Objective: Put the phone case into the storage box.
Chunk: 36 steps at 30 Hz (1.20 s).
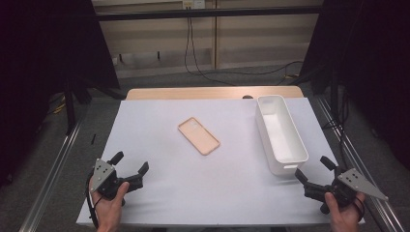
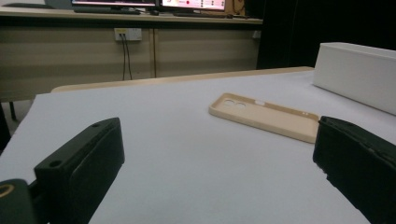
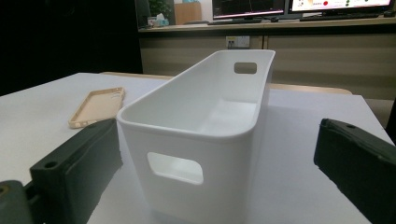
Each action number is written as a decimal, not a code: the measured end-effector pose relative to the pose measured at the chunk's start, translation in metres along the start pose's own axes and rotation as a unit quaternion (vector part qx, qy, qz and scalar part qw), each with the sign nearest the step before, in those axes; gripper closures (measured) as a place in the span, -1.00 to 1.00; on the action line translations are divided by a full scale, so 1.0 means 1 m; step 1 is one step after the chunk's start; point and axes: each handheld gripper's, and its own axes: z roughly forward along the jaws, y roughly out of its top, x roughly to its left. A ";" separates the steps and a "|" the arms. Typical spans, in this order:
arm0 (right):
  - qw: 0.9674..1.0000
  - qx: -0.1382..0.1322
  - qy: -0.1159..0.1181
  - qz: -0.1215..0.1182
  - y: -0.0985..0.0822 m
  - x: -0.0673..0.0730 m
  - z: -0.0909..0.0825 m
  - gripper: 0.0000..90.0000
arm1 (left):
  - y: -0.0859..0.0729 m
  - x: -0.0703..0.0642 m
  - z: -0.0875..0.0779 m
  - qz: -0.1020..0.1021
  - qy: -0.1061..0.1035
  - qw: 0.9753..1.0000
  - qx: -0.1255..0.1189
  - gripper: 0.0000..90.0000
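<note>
So there's a long white bin (image 1: 285, 166) with cut-out handles sitting on a white mat (image 1: 193, 183). A peach phone case (image 1: 198, 136) lies flat, well apart on the bin's left. Behind the bin a strip of wooden tabletop (image 1: 212, 92) peeks out, and farther back black cables (image 1: 189, 48) hang down the wall.

Table top (image 1: 159, 183): matt white sheet, smooth, laid over a light wood board whose bare edge (image 1: 193, 93) shows at the far side. Bin (image 1: 282, 135): white moulded plastic, smooth, slight sheen on the rim and inner walls. Phone case (image 1: 198, 136): beige, soft-looking matt plastic or silicone (can't tell which), smooth, no glare. Left gripper (image 1: 130, 168) and right gripper (image 1: 311, 174): black matt plastic jaws, faintly grainy up close, each topped with a grey plate of dull metal look. Side rails (image 1: 53, 169) beside the table: brushed metal, dull shine. Floor (image 1: 43, 145): grey, carpet-like, matt.
</note>
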 end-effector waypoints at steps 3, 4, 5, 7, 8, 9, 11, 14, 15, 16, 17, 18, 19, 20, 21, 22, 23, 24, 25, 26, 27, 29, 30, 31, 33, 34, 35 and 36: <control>1.000 0.000 0.001 0.001 0.000 0.000 -0.001 -0.99 | 0.001 -0.002 0.001 0.005 -0.009 1.000 0.004 -0.95; 1.000 0.001 0.001 0.004 0.000 0.000 -0.001 -0.99 | 0.001 -0.002 0.001 0.005 -0.010 1.000 0.005 -0.95; 1.000 0.000 0.001 0.003 -0.001 0.000 -0.001 -0.99 | 0.001 -0.003 0.002 0.007 -0.013 1.000 0.007 -0.95; 1.000 0.000 0.003 0.003 -0.001 0.000 -0.002 -0.99 | 0.001 -0.004 0.003 0.006 -0.019 1.000 0.011 -0.95; 1.000 0.000 0.004 0.002 -0.001 -0.001 -0.002 -0.99 | 0.002 -0.004 0.003 0.008 -0.020 1.000 0.013 -0.95; 1.000 0.000 0.004 0.002 -0.001 -0.001 -0.002 -0.99 | 0.002 -0.004 0.003 0.008 -0.020 1.000 0.013 -0.95; 1.000 0.001 0.006 0.003 -0.002 -0.001 -0.003 -0.99 | 0.002 -0.006 0.005 0.005 -0.024 1.000 0.015 -0.95; 1.000 0.002 0.008 0.003 -0.002 -0.001 -0.003 -0.99 | 0.001 -0.007 0.008 0.000 -0.032 0.999 0.017 -0.95; 1.000 0.003 0.009 0.004 -0.002 -0.001 -0.003 -0.99 | 0.001 -0.008 0.009 -0.001 -0.034 0.999 0.018 -0.95; 1.000 0.003 0.011 0.006 -0.002 -0.001 -0.003 -1.00 | 0.001 -0.008 0.010 0.004 -0.034 0.999 0.023 -0.94; 1.000 0.005 0.011 0.007 -0.002 -0.001 -0.003 -1.00 | 0.000 -0.010 0.012 0.004 -0.038 0.999 0.024 -0.93; 1.000 0.005 0.010 0.009 -0.002 -0.001 -0.003 -1.00 | 0.000 -0.011 0.012 -0.001 -0.044 0.999 0.025 -0.93; 1.000 0.005 0.011 0.012 -0.002 0.000 -0.003 -1.00 | 0.000 -0.012 0.012 -0.006 -0.050 0.998 0.023 -0.93; 1.000 0.004 0.012 0.012 -0.002 0.000 -0.003 -1.00 | 0.000 -0.013 0.013 -0.005 -0.053 0.998 0.022 -0.93; 1.000 0.003 0.013 0.011 -0.002 0.001 -0.003 -1.00 | 0.000 -0.013 0.013 -0.002 -0.055 0.998 0.025 -0.92; 1.000 0.002 0.015 0.009 -0.002 0.001 -0.003 -1.00 | 0.000 -0.014 0.014 -0.008 -0.060 0.998 0.026 -0.92; 1.000 0.004 0.016 0.010 -0.002 0.001 -0.003 -1.00 | 0.000 -0.014 0.015 -0.008 -0.068 0.997 0.028 -0.92; 1.000 0.003 0.016 0.010 -0.002 0.002 -0.003 -1.00 | 0.000 -0.015 0.015 -0.009 -0.067 0.997 0.027 -0.91; 1.000 0.004 0.017 0.009 -0.002 0.002 -0.004 -1.00 | 0.000 -0.016 0.016 -0.005 -0.063 0.998 0.028 -0.91; 1.000 0.004 0.019 0.010 -0.002 0.002 -0.004 -1.00 | 0.000 -0.016 0.016 -0.008 -0.068 0.997 0.027 -0.91; 1.000 0.004 0.019 0.010 -0.002 0.002 -0.004 -1.00 | 0.000 -0.016 0.016 -0.009 -0.072 0.997 0.027 -0.91; 1.000 0.003 0.019 0.011 -0.002 0.003 -0.004 -1.00 | 0.000 -0.016 0.017 -0.011 -0.077 0.997 0.028 -0.91; 1.000 0.003 0.020 0.011 -0.001 0.003 -0.004 -1.00 | 0.000 -0.017 0.018 -0.014 -0.078 0.996 0.028 -0.91; 1.000 0.003 0.019 0.011 -0.001 0.004 -0.005 -1.00 | 0.000 -0.018 0.019 -0.015 -0.085 0.996 0.028 -0.91; 1.000 0.003 0.019 0.010 -0.001 0.005 -0.005 -1.00 | 0.000 -0.020 0.022 -0.010 -0.092 0.995 0.031 -0.91; 1.000 0.003 0.018 0.009 -0.001 0.005 -0.005 -1.00 | 0.000 -0.021 0.023 -0.007 -0.098 0.995 0.030 -0.92; 1.000 0.003 0.017 0.007 -0.001 0.005 -0.004 -1.00 | 0.001 -0.023 0.025 -0.011 -0.098 0.995 0.026 -0.92; 1.000 0.005 0.018 0.006 -0.001 0.006 -0.003 -1.00 | 0.001 -0.024 0.025 -0.012 -0.099 0.995 0.023 -0.94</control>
